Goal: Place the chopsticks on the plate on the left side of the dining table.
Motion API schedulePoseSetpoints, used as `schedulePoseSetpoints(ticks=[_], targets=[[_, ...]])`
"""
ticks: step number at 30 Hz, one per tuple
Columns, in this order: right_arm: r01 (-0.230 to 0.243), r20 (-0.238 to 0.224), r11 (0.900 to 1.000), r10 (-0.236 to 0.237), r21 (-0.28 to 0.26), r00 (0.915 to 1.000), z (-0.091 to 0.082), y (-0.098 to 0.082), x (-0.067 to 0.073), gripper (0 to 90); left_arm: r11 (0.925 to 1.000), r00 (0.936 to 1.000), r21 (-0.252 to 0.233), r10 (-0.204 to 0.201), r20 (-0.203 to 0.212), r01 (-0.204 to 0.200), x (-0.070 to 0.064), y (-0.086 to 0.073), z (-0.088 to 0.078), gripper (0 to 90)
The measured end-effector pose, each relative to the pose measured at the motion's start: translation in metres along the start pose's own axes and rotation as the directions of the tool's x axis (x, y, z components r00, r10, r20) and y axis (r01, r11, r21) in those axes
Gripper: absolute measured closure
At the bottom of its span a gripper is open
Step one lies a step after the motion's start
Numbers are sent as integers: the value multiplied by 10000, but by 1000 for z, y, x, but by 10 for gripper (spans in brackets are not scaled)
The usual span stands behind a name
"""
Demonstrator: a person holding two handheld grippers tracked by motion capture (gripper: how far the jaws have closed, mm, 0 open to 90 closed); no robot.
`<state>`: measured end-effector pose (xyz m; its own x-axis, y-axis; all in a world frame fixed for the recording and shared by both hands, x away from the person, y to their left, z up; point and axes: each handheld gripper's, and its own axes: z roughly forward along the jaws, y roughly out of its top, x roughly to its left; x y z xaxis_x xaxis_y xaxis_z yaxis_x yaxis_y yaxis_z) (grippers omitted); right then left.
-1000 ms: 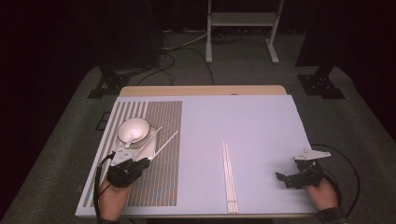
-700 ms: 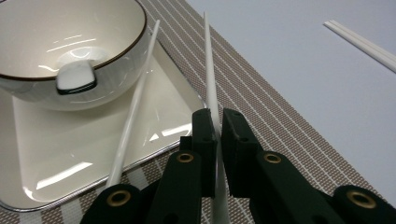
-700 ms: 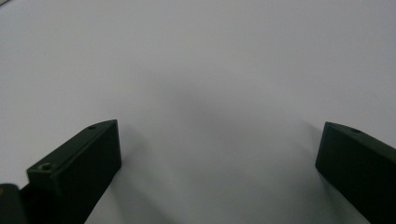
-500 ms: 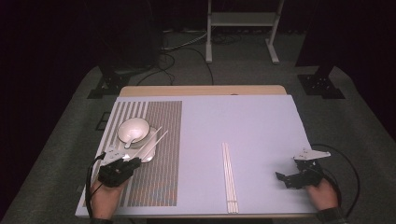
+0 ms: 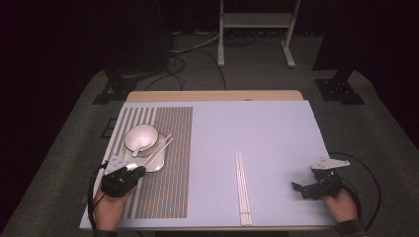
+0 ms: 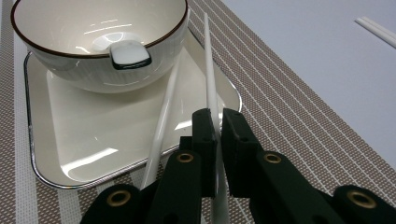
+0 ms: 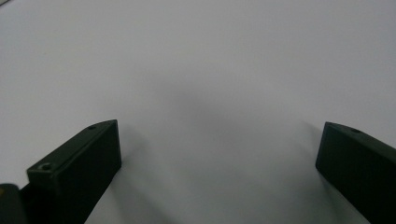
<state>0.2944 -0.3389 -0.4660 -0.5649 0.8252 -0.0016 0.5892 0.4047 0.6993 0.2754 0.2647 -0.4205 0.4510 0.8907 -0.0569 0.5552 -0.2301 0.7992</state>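
A white bowl (image 5: 141, 137) with a dark rim stands on a square white plate (image 5: 154, 163) at the left of the table. A white spoon (image 6: 129, 53) rests inside the bowl (image 6: 93, 28). My left gripper (image 5: 140, 171) sits at the plate's near corner. In the left gripper view it (image 6: 215, 116) is shut on one white chopstick (image 6: 208, 79), which slants over the plate (image 6: 93, 140) beside the bowl. A second chopstick (image 6: 164, 116) lies on the plate just left of the jaws. My right gripper (image 5: 298, 190) rests at the table's near right, open (image 7: 219, 140) over bare tabletop.
A brown striped placemat (image 5: 170, 187) lies under the plate. A second pair of white chopsticks (image 5: 242, 187) lies lengthwise on the pale blue tabletop (image 5: 257, 128) near the middle front. Cables trail from both grippers over the table's front edge.
My left gripper has shifted left with the chopstick, whose far end now lies over the plate beside the bowl. The right gripper has stayed put.
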Motion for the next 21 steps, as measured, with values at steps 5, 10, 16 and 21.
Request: schedulePoseSetpoints(ticks=[5,10,16,21], targets=[[2,1,10000,-2,-3,10000,0,0,0,0,10000,9999,55,-68,-83,68,3,-2,2,839],[6,1,10000,-6,-1,10000,0,0,0,0,9999,9999,133,-100,-118,102,5,-3,4,838],[4,2,10000,-4,-1,10000,0,0,0,0,9997,9999,219,-114,-87,116,6,-3,7,838],[2,1,10000,-2,0,10000,0,0,0,0,9995,9999,313,-46,-132,51,7,-3,10,838]])
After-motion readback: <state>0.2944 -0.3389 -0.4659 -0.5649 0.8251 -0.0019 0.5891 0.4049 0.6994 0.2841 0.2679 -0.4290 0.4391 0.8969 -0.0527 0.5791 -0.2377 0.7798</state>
